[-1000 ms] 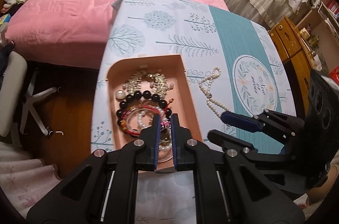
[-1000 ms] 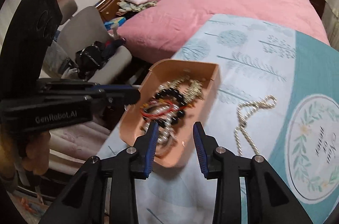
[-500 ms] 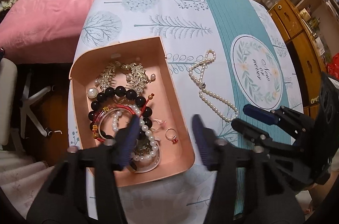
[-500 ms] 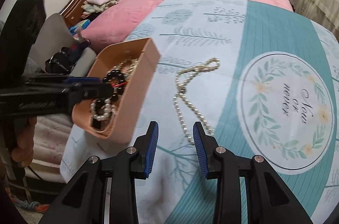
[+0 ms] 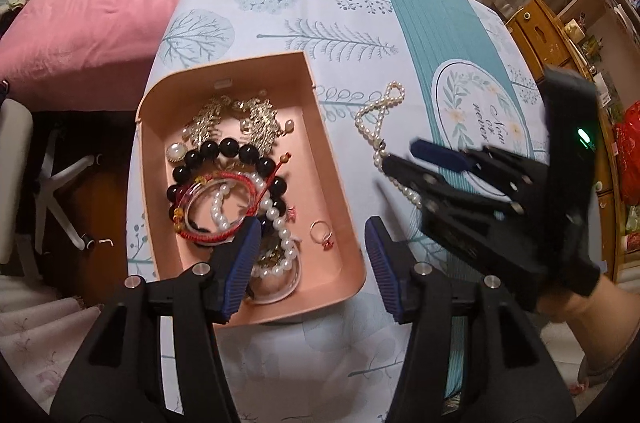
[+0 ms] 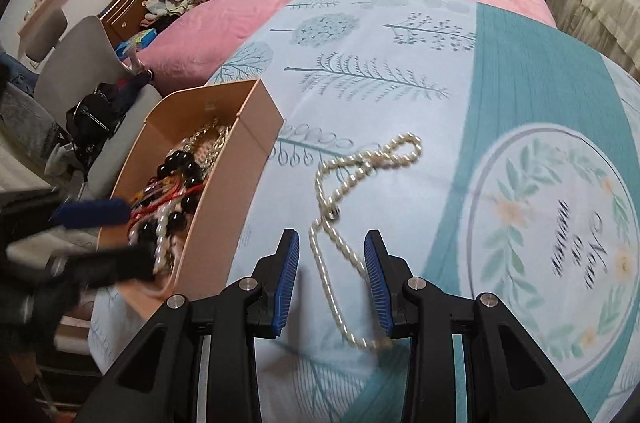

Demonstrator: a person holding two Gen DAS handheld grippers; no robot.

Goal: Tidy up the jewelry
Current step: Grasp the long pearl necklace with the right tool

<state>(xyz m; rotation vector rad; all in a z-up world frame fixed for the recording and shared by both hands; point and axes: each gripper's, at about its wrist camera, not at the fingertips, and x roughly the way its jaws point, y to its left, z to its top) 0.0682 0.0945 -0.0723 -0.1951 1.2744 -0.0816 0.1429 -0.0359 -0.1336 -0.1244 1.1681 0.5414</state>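
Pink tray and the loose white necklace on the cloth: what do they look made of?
Pink tray: likely moulded plastic, matte; thin, even walls with rounded corners and no seams showing.
White necklace: a string of small round cream beads with a soft sheen, so pearls or imitation pearl; which one cannot be told. It lies limp, so flexibly strung.

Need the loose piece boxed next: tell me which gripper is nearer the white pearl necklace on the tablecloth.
Right. The right gripper straddles the white pearl necklace, jaws open; the left gripper hangs over the pink box beside it.
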